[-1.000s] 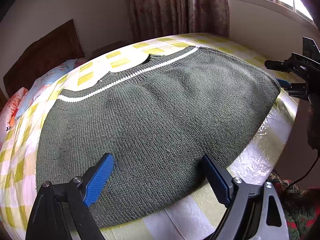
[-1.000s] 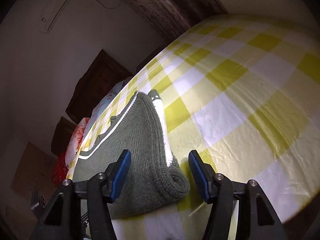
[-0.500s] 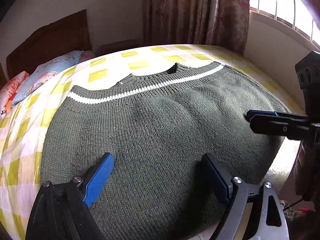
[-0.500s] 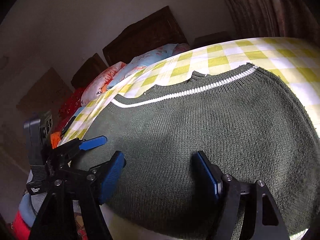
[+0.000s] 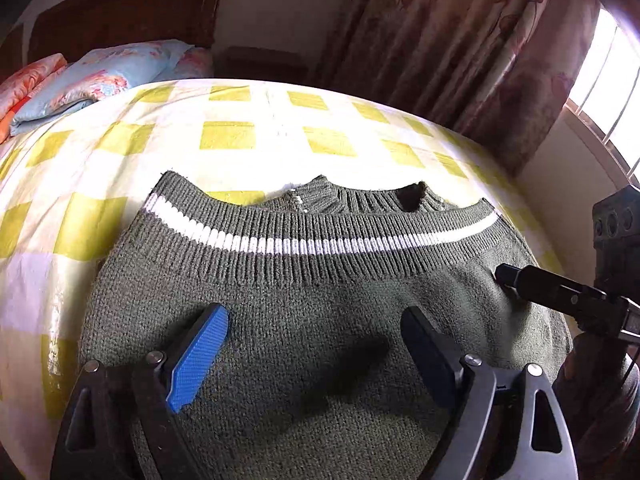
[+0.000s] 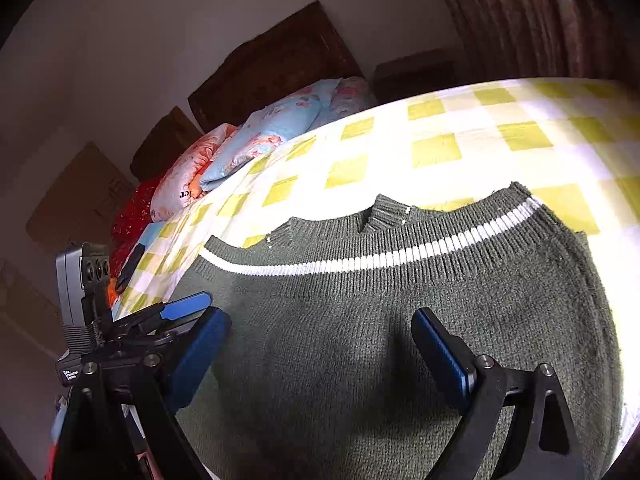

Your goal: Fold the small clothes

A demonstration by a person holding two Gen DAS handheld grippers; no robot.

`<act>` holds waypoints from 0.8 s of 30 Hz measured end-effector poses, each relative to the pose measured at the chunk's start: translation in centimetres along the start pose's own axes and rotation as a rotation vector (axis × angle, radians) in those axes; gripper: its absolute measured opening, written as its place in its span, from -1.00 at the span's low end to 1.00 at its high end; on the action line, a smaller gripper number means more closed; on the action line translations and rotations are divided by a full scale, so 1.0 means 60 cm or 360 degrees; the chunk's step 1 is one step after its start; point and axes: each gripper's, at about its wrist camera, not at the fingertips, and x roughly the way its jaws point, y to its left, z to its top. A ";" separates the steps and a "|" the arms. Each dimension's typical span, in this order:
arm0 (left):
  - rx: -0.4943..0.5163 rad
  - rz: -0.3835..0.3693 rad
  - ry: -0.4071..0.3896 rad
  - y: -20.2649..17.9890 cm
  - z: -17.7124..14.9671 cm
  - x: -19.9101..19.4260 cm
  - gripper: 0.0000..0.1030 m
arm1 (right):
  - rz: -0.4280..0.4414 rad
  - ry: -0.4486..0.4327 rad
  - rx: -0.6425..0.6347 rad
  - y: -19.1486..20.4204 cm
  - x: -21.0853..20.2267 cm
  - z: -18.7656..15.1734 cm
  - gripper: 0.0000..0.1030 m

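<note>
Yellow-and-white checked cloth covers the bed (image 5: pixel 100 216), which serves as the flat work surface, and on its near part lies the dark green knitted sweater (image 5: pixel 304 312), spread out so that it can be folded. From the sweater, the floral pillows (image 5: pixel 92 80) and the wooden headboard (image 5: pixel 120 4) sit far beyond and to the left, well clear of the work, while the patterned curtain (image 5: pixel 460 48) hangs beyond and to the right. The sweater looks already doubled over: its ribbed band with one white stripe (image 5: pixel 320 246) runs across the far edge, and small bits of ribbing poke out just past that band, seemingly a collar or cuffs from a layer beneath, though I cannot tell which. The knit is thick and soft and lies with gentle humps, not quite flat, so it should bend easily but may slide on itself. The left gripper (image 5: pixel 316 350) hangs just over the sweater's near left half with its blue-padded jaws spread wide and nothing between them; the right gripper (image 6: pixel 320 350) does the same over the near right half, jaws likewise wide apart and empty. Whether either touches the wool I cannot tell. Side by side and both pointing toward the striped band, they appear placed to smooth the fabric or take hold for the next fold.
</note>
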 end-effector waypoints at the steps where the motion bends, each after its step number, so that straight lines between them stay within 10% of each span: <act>1: 0.0022 -0.0007 0.0005 0.002 -0.007 -0.005 0.71 | -0.0028 0.0028 0.0034 -0.014 0.008 -0.002 1.00; 13: 0.0189 0.0143 -0.0084 -0.003 -0.115 -0.081 0.73 | -0.0183 -0.0366 0.0456 -0.210 -0.277 -0.152 1.00; 24: 0.0274 0.0215 -0.0137 -0.010 -0.134 -0.079 0.73 | 0.0077 -0.0179 0.0418 -0.154 -0.206 -0.218 1.00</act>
